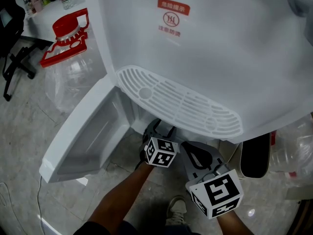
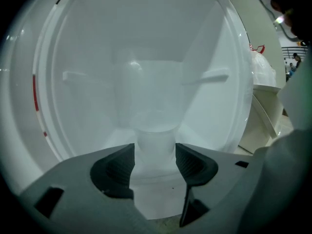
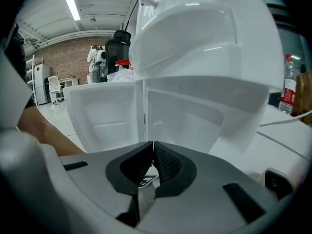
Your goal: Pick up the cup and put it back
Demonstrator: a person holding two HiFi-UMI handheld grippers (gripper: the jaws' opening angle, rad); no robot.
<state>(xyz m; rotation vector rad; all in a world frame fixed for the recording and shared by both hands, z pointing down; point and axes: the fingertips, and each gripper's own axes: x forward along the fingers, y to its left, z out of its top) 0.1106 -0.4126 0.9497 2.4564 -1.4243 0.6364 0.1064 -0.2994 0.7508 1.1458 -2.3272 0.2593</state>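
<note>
A translucent white plastic cup [image 2: 155,147] stands inside the white cabinet [image 2: 146,72] of a water dispenser [image 1: 205,43]. My left gripper [image 2: 155,162] has its two dark pads pressed on the cup's sides, shut on it. In the head view the left gripper [image 1: 159,130] reaches into the opening under the drip grille [image 1: 181,104], and the cup is hidden there. My right gripper [image 1: 191,153] hangs just right of it, outside the cabinet. Its jaws [image 3: 152,156] are shut with nothing between them.
The cabinet door [image 1: 83,131] stands swung open to the left. An empty water jug with a red cap [image 1: 68,43] lies on the floor at the left. A black object [image 1: 255,154] leans at the right. A shoe [image 1: 176,209] shows below.
</note>
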